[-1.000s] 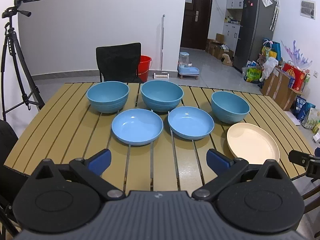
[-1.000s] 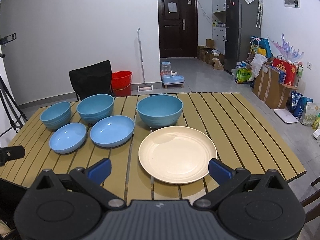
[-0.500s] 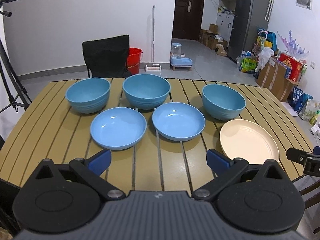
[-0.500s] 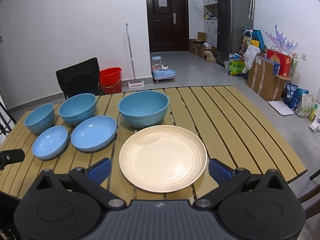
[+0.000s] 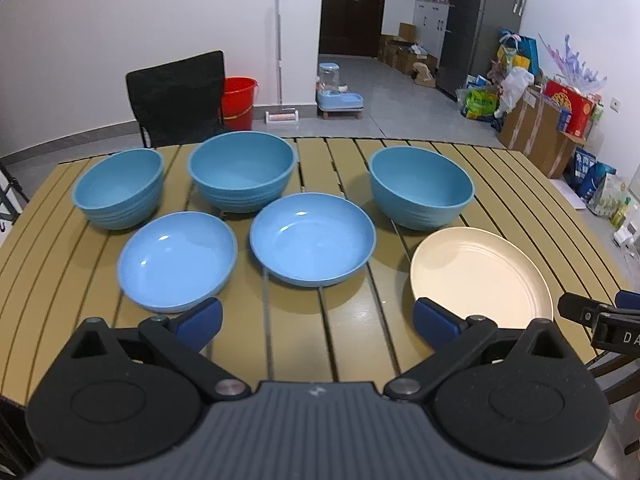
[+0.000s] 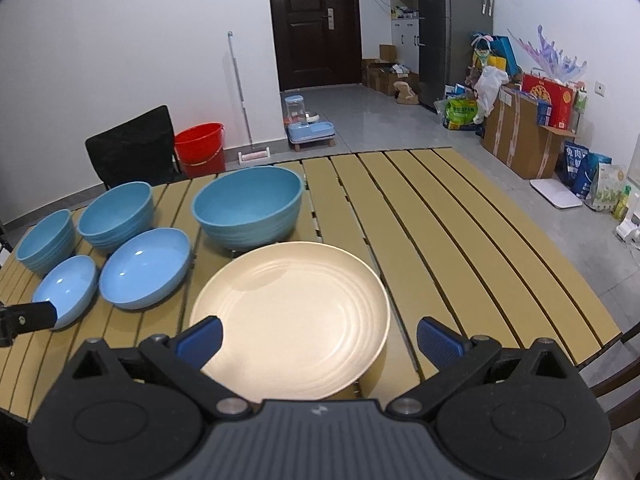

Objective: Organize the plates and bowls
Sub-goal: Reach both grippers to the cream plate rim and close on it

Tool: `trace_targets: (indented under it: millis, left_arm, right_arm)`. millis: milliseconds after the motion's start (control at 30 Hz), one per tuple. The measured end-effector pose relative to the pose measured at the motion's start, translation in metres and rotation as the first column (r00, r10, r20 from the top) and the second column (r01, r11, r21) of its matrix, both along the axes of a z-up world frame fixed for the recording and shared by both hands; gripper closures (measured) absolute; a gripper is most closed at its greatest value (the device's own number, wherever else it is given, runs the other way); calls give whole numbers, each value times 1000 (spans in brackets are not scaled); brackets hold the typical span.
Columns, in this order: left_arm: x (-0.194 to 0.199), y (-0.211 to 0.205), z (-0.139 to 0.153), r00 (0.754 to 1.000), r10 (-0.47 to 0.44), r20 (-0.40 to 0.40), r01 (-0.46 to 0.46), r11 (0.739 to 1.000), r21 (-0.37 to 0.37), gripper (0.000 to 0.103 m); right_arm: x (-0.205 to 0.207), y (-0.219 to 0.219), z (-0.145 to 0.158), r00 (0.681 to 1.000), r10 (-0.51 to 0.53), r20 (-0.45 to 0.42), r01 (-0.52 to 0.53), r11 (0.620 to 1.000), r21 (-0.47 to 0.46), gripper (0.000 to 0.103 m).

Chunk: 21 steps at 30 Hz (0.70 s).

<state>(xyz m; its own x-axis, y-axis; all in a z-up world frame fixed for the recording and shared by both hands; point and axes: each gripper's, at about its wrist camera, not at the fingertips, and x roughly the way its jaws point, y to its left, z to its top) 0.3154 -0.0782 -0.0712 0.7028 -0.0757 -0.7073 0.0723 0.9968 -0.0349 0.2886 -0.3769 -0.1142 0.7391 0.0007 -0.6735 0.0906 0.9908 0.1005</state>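
Observation:
Three deep blue bowls stand in a back row on the slatted table [image 5: 500, 184]: a left bowl [image 5: 118, 188], a middle bowl [image 5: 242, 172] and a right bowl [image 5: 420, 188]. In front lie two shallow light-blue dishes, one on the left [image 5: 176, 260] and one in the middle [image 5: 312, 238], with a cream plate [image 5: 476, 276] at the right. My left gripper [image 5: 316, 320] hovers open above the table's near edge, empty. My right gripper [image 6: 318, 336] is open over the near rim of the cream plate [image 6: 292, 312], holding nothing.
A black chair [image 5: 176, 96] stands behind the table, with a red bucket [image 5: 238, 98] and a mop [image 5: 280, 60] by the wall. Boxes and bags [image 5: 536, 120] crowd the right wall. The table's right half [image 6: 460, 240] carries no dishes.
Both grippers have moved forward and lower towards the dishes. The plate now lies between the right gripper's fingers in view. No dish has shifted.

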Motion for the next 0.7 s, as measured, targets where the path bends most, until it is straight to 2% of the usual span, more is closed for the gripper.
trace_targets:
  millis: [533, 700]
  left_arm:
    - [54, -35, -45, 990, -32, -139, 33, 999, 4, 0]
    - [72, -44, -60, 980, -51, -194, 48, 999, -18, 0]
  right_arm:
    - [41, -46, -44, 996, -49, -78, 54, 997, 58, 0]
    - [53, -58, -58, 993, -60, -105, 67, 996, 65, 5]
